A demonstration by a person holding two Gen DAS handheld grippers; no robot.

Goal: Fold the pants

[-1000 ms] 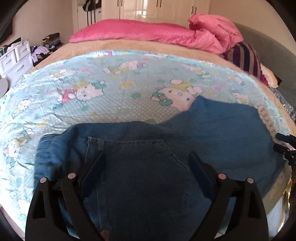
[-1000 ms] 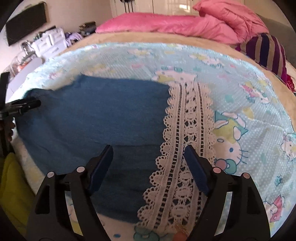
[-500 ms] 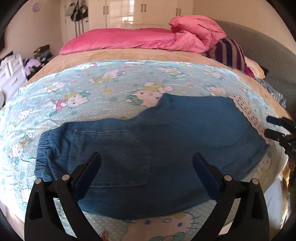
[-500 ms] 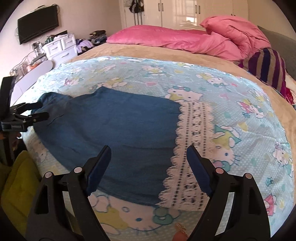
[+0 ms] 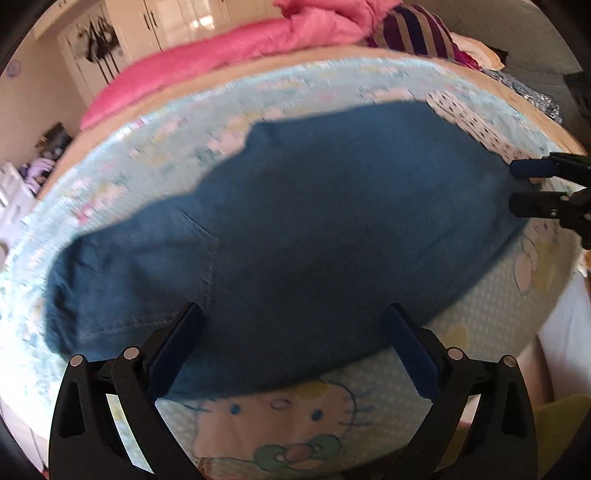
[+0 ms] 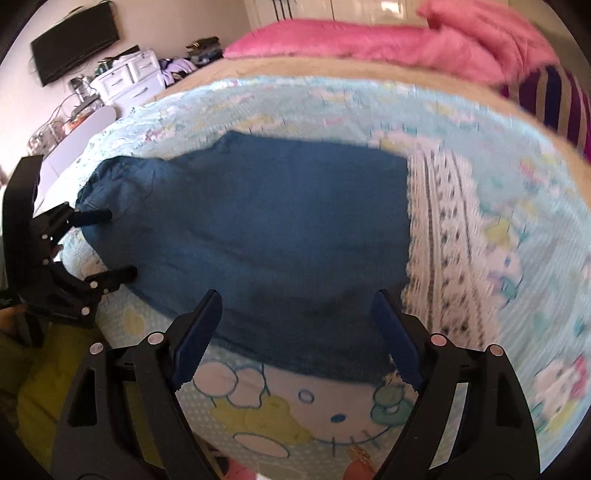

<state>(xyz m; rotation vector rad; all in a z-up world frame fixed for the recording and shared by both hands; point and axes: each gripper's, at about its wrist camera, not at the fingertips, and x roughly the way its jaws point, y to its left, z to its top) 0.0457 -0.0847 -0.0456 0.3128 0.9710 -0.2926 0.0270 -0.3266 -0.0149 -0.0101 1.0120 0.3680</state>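
Observation:
Blue denim pants (image 5: pixel 295 229) lie flat on the cartoon-print bedsheet (image 5: pixel 295 417), waistband to the left and a white lace hem (image 6: pixel 443 236) to the right. My left gripper (image 5: pixel 295 343) is open and empty, held above the pants' near edge. My right gripper (image 6: pixel 295 325) is open and empty above the near edge at the hem end. The pants also show in the right wrist view (image 6: pixel 277 240). Each gripper shows at the other view's side: the right one (image 5: pixel 517 186), the left one (image 6: pixel 118 245).
A pink duvet (image 5: pixel 229 59) and a striped pillow (image 5: pixel 417 31) lie at the head of the bed. White drawers (image 6: pixel 125 79) and a wall TV (image 6: pixel 74 40) stand to the left. Something yellow-green (image 6: pixel 44 369) is below the bed's near edge.
Both grippers have pulled back toward the bed's near edge and away from the pants. More of the sheet shows in front of the pants. The pants lie still.

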